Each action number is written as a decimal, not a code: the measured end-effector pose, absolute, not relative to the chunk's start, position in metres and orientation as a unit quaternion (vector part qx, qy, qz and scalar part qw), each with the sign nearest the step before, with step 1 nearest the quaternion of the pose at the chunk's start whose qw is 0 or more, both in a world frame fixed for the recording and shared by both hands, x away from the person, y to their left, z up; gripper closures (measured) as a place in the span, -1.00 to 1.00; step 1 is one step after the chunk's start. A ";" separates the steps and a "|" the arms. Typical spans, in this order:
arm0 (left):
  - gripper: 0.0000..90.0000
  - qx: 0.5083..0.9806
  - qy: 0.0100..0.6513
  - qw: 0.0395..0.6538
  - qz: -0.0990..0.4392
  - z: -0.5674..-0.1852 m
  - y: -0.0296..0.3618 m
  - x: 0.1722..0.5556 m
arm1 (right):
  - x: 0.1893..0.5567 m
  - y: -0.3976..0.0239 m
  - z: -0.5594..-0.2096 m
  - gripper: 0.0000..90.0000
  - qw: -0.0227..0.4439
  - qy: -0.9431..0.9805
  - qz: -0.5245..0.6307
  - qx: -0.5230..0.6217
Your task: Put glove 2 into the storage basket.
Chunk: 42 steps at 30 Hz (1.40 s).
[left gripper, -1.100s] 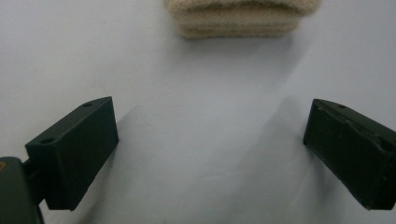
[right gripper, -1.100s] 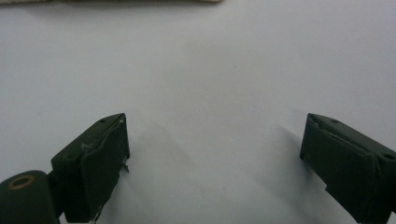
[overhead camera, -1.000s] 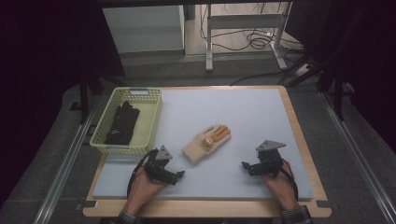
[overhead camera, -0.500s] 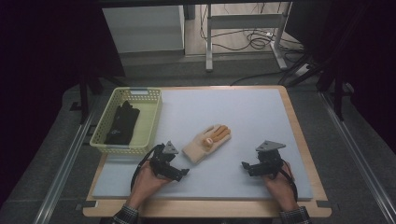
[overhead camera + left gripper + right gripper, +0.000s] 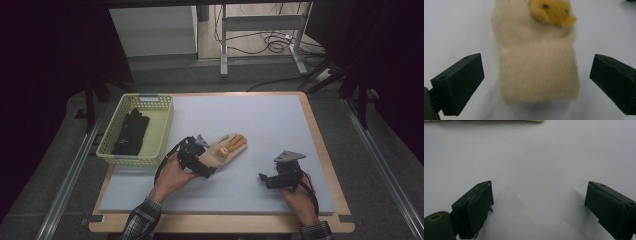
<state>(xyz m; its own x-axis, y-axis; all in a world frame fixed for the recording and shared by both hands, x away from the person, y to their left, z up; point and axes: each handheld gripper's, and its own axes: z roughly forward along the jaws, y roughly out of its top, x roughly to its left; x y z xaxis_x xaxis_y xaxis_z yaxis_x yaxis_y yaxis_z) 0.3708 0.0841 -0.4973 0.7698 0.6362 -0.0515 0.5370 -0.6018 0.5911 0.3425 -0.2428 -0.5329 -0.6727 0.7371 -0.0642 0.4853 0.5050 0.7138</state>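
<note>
A cream knitted glove [image 5: 225, 149] with orange fingertips lies flat near the middle of the pale mat. My left gripper [image 5: 206, 161] is at its cuff end, open. In the left gripper view the glove's cuff [image 5: 537, 72] lies between the two wide-apart jaws, and neither one touches it. An orange thumb tip [image 5: 552, 11] shows at the top. My right gripper [image 5: 266, 179] rests open at the mat's near right, apart from the glove. In the right gripper view its fingers [image 5: 475, 210] stand wide over bare mat.
A pale green basket [image 5: 161, 131] stands at the mat's left edge with a black glove [image 5: 131, 131] inside. The mat lies on a wooden board [image 5: 320, 145]. Beyond the table are a metal frame and cables [image 5: 270, 42] on the floor.
My left gripper has moved forward and right, up to the glove's cuff, so that the cuff now lies between its jaws. The right gripper has barely moved.
</note>
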 end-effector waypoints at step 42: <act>0.33 0.905 0.336 0.253 0.060 -0.496 0.037 0.416 | 0.344 -0.243 -0.533 -0.82 0.178 0.848 0.344 0.363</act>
<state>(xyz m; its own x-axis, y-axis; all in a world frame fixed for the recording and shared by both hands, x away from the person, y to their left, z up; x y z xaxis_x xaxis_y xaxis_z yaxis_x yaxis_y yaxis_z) 0.4162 0.0367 -0.4961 0.7664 0.6394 -0.0621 0.5787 -0.6452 0.4988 0.3435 -0.2433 -0.5330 -0.6733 0.7375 -0.0531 0.4924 0.5008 0.7118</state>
